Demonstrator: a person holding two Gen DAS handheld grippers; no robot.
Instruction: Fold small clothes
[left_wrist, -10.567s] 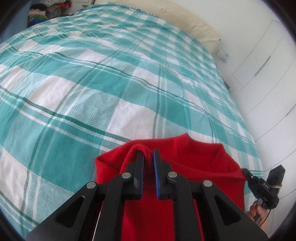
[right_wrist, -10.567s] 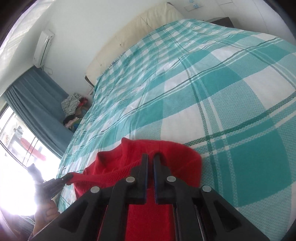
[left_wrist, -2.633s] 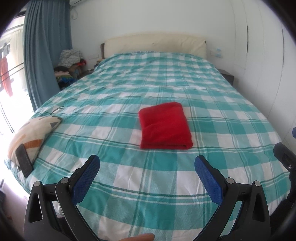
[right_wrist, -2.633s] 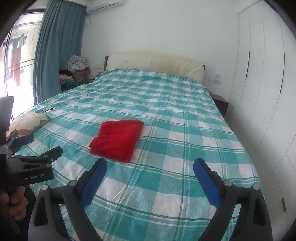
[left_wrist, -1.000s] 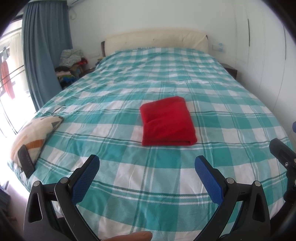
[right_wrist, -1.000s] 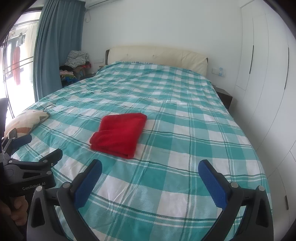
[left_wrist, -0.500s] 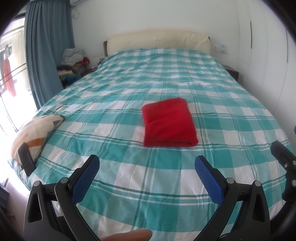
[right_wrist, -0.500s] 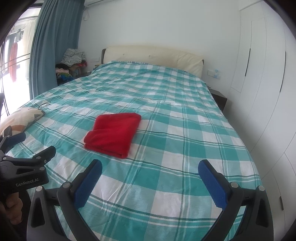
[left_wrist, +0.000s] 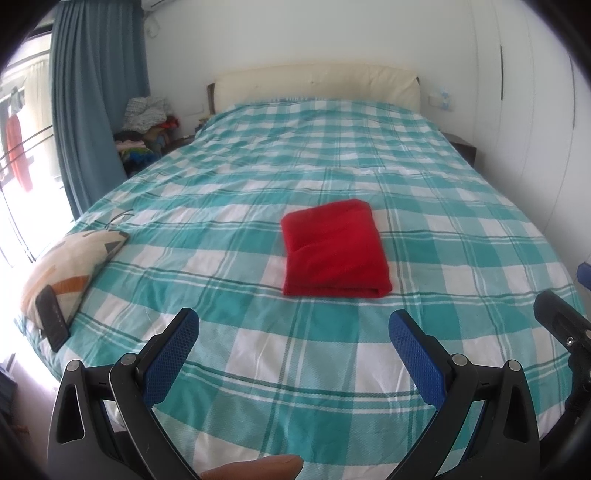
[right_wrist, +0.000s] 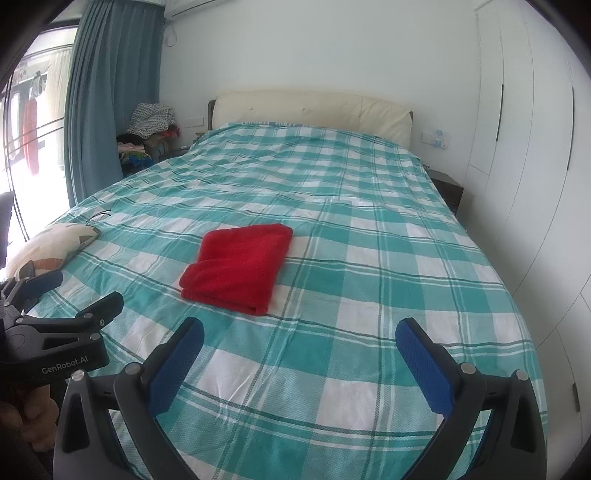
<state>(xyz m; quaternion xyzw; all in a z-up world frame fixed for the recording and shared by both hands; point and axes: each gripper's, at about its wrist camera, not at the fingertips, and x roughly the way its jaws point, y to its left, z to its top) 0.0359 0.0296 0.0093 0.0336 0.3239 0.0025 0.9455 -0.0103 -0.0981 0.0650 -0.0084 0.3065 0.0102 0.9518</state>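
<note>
Red garment (left_wrist: 334, 251), folded into a compact rectangle at frame centre on the checked bed (left_wrist: 258, 354), with left gripper (left_wrist: 295, 354) and right gripper (right_wrist: 301, 363) both spread wide, empty, low in frame; leave the fold undisturbed

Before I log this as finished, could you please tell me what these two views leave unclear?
- Red garment: both views show only its top; inner folds hidden by its own layers, type unclear.
- Dark flat object on the patterned cushion: too small to identify, left view.
- Clothes pile by the curtain: too distant to sort.
- Right gripper: cut off by the left view's edge.
</note>
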